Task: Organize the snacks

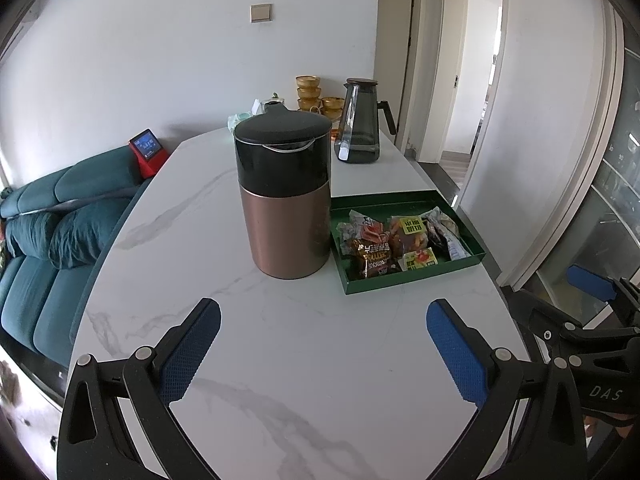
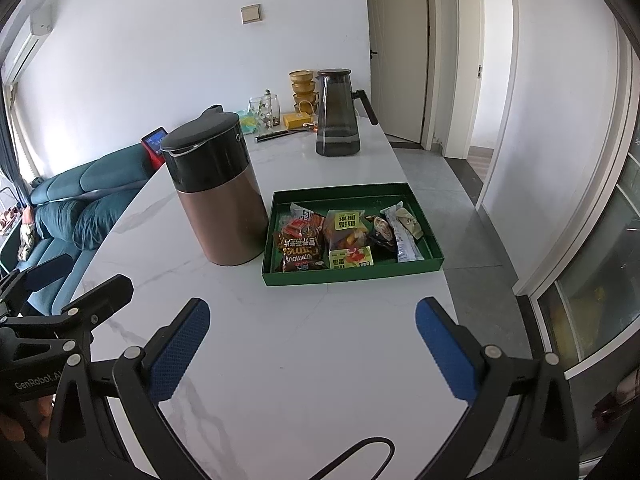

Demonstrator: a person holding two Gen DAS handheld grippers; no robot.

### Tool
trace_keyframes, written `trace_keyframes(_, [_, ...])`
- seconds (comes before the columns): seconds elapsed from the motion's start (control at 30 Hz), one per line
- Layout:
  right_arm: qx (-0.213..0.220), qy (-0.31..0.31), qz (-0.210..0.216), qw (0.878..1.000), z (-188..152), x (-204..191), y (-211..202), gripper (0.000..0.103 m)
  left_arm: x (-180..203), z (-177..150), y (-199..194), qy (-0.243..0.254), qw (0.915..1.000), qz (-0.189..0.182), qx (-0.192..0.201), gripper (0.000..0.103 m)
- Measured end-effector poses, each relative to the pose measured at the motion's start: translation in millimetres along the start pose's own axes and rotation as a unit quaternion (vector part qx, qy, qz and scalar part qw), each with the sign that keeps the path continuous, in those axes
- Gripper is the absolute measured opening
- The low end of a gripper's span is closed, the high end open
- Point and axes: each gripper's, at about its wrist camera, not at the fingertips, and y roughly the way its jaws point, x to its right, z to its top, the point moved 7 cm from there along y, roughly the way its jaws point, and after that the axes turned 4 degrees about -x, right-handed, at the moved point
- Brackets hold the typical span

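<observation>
A green tray [image 1: 404, 282] [image 2: 352, 276] sits on the white marble table and holds several snack packets [image 1: 396, 246] [image 2: 344, 238], among them a brown packet [image 2: 298, 254] and a yellow-green one [image 2: 351, 258]. My left gripper [image 1: 323, 320] is open and empty above the near table, well short of the tray. My right gripper [image 2: 313, 322] is open and empty too, in front of the tray. In the left wrist view the right gripper shows at the right edge, and in the right wrist view the left gripper shows at the left edge.
A copper and black canister [image 1: 285, 196] [image 2: 216, 188] stands just left of the tray. A grey glass pitcher [image 1: 360, 120] [image 2: 338, 114], stacked amber bowls [image 1: 309, 92] [image 2: 302, 86] and a glass jar [image 2: 265, 110] stand at the far end. A teal sofa [image 1: 48, 220] lies left of the table.
</observation>
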Motion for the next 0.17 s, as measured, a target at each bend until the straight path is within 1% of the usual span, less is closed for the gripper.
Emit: trace_keyframes(0.17, [0.000,0.001,0.002,1.000,-0.8,-0.8,0.1,0.103,-0.8,0.3,-0.1,0.001,1.0000,-0.002,0.000,0.101])
